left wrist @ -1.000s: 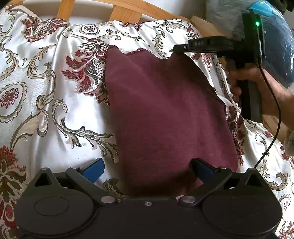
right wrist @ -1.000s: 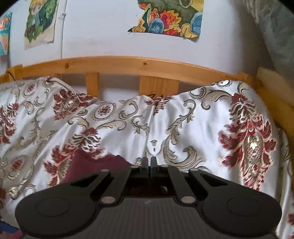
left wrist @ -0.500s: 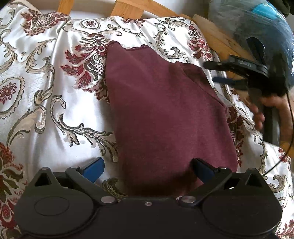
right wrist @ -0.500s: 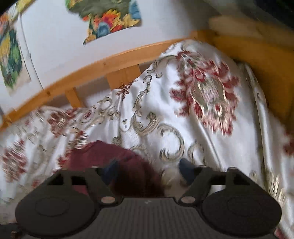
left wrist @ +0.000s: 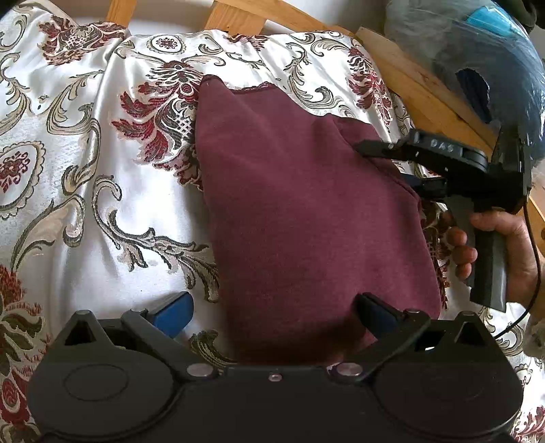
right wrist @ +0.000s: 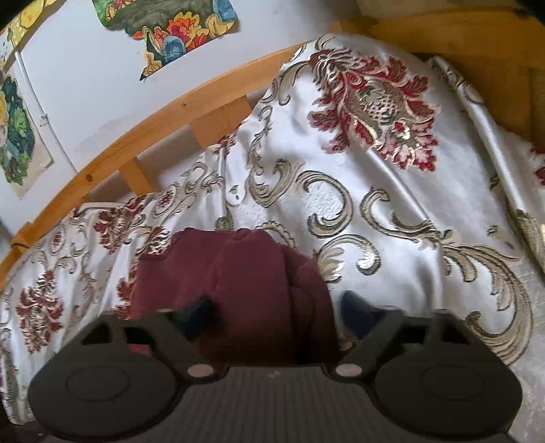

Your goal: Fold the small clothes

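A maroon garment lies folded flat on the patterned bedspread. My left gripper is open, its jaws astride the garment's near edge. My right gripper shows in the left wrist view at the garment's right edge, open, one finger above the cloth and one at its edge. In the right wrist view the right gripper is open with the garment's bunched edge between its fingers.
A wooden bed rail runs along the wall with posters. A blue-grey bag sits beyond the bed's right rail.
My right gripper was shut and raised at the garment's far corner; it opened and came down to the garment's right edge. The left gripper stayed put.
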